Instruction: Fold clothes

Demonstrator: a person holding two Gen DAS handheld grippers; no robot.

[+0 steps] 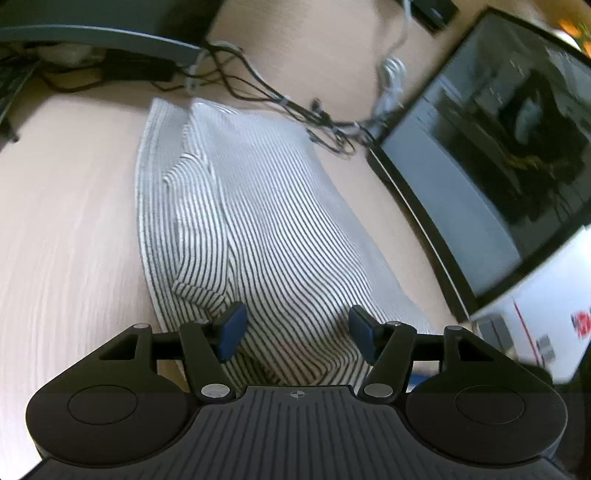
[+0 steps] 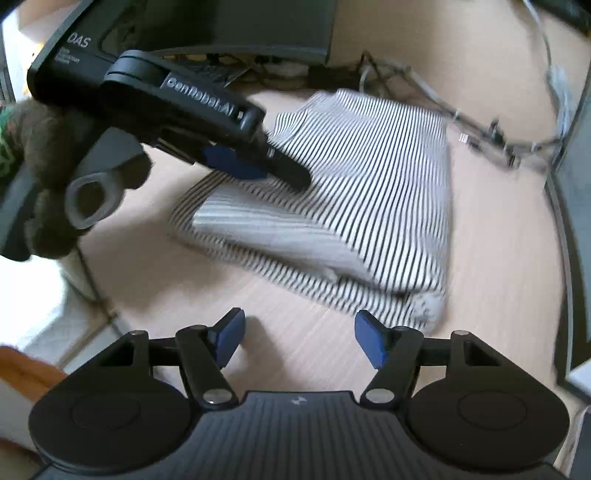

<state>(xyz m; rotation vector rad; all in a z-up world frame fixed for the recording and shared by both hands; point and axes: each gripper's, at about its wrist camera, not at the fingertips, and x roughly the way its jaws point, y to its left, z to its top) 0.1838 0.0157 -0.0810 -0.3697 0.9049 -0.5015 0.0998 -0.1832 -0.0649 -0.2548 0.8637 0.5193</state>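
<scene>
A black-and-white striped garment [image 1: 258, 221] lies folded in layers on the pale wooden table [image 1: 66, 229]. My left gripper [image 1: 297, 332] is open, its blue pads just above the garment's near edge, holding nothing. In the right wrist view the same garment [image 2: 369, 192] lies ahead, and my right gripper [image 2: 299, 341] is open and empty over bare table just short of the garment's near corner. The left gripper also shows in the right wrist view [image 2: 258, 166], held by a gloved hand, its tips over the garment's left part.
A dark monitor [image 1: 498, 166] stands at the right of the garment. A tangle of black and white cables [image 1: 295, 107] lies behind it. A monitor base [image 2: 236, 33] and a white box [image 1: 546, 325] are close by.
</scene>
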